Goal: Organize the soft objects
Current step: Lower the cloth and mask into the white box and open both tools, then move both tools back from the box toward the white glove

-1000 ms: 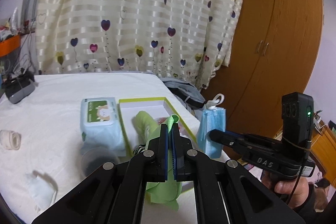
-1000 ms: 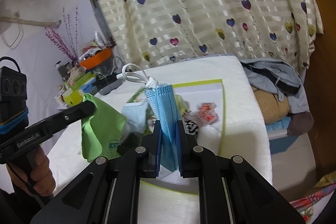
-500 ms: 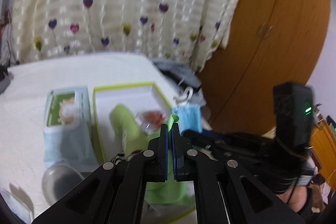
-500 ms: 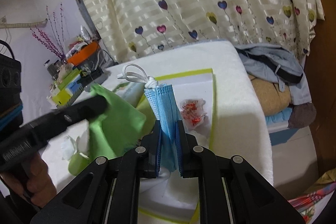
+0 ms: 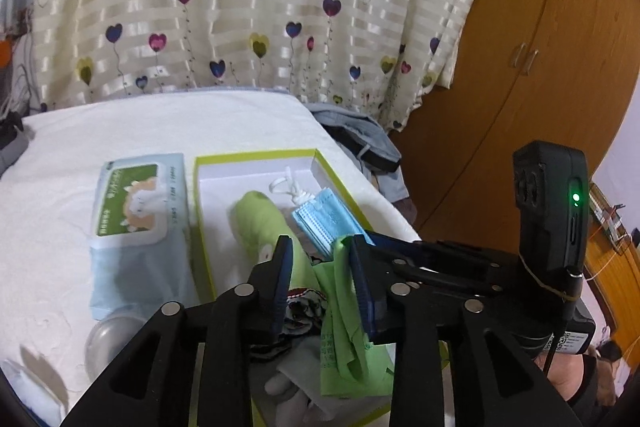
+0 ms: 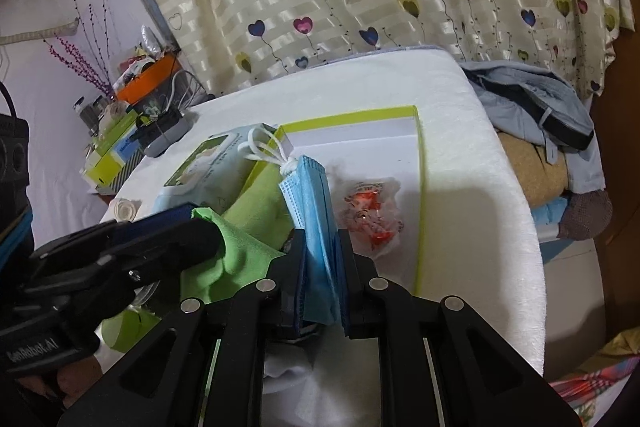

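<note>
While both fingers spread, green cloth (image 5: 347, 315) hangs against left's right pad; blue masks (image 6: 316, 223) between right's.

box (image 5: 340, 179) crowded near the tools; its far white floor lies free.

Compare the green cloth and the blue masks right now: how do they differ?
1. The green cloth is one thin crumpled sheet; the blue masks are a neat pleated stack tied by white loops.
2. The cloth hangs loose in the left gripper, touching one finger only; the masks fill the right gripper, finger to finger.

Shared: both jaws are opening, both items over the box.
</note>
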`<state>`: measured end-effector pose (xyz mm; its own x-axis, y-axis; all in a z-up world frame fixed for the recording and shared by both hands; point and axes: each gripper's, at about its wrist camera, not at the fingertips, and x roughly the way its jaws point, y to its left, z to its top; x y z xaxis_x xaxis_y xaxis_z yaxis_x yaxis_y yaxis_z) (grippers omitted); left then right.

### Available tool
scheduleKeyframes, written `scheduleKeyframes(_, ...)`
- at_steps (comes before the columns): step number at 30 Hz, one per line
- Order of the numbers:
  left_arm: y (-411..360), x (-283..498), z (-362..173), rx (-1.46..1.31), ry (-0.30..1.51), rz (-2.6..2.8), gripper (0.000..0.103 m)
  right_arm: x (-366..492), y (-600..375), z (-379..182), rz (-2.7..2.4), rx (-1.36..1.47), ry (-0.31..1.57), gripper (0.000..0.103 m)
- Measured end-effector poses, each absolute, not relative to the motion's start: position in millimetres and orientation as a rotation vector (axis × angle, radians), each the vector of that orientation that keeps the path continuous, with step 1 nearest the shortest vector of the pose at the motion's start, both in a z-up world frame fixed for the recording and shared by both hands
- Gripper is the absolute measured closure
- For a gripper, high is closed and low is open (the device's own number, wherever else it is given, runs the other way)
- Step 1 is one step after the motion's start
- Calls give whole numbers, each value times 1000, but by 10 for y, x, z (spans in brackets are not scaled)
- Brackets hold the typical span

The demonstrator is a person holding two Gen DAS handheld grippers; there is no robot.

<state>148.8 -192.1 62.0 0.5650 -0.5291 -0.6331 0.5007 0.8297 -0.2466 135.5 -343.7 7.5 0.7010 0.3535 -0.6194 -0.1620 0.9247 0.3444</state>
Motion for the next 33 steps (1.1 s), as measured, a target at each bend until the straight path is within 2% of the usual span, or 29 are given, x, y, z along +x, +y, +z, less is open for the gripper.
scheduleKeyframes(2, -1887, 1446, 664, -48, 745, -609, 73, 1303, -3431, 132, 285, 262, 719, 80)
scheduleKeyframes(4, -1859, 1401, 703, -57, 737, -620, 72, 1235, -3426, 200, 275, 252, 694, 67)
scheduleKeyframes(6, -1814, 1367, 733, -76, 734, -633, 72, 1185, -3424, 249, 268, 248, 676, 61)
scheduleKeyframes(18, -1525, 1135, 862, -157, 707, -653, 71, 822, -3327, 419, 255, 224, 618, 60)
scheduleKeyframes(28, -1311, 967, 821, -151, 706, -586, 71, 720, -3131, 290, 266, 156, 653, 61)
scheduleKeyframes(29, -1282, 948, 817, -152, 704, -576, 71, 737, -3108, 262, 266, 145, 663, 63)
scheduleKeyframes(30, -1268, 942, 810, -151, 704, -570, 71, 748, -3100, 235, 264, 138, 673, 71)
scheduleKeyframes(31, -1251, 931, 802, -148, 706, -562, 71, 791, -3082, 186, 257, 122, 694, 75)
scheduleKeyframes(33, -1222, 923, 790, -142, 708, -555, 71, 861, -3060, 105, 234, 96, 723, 75)
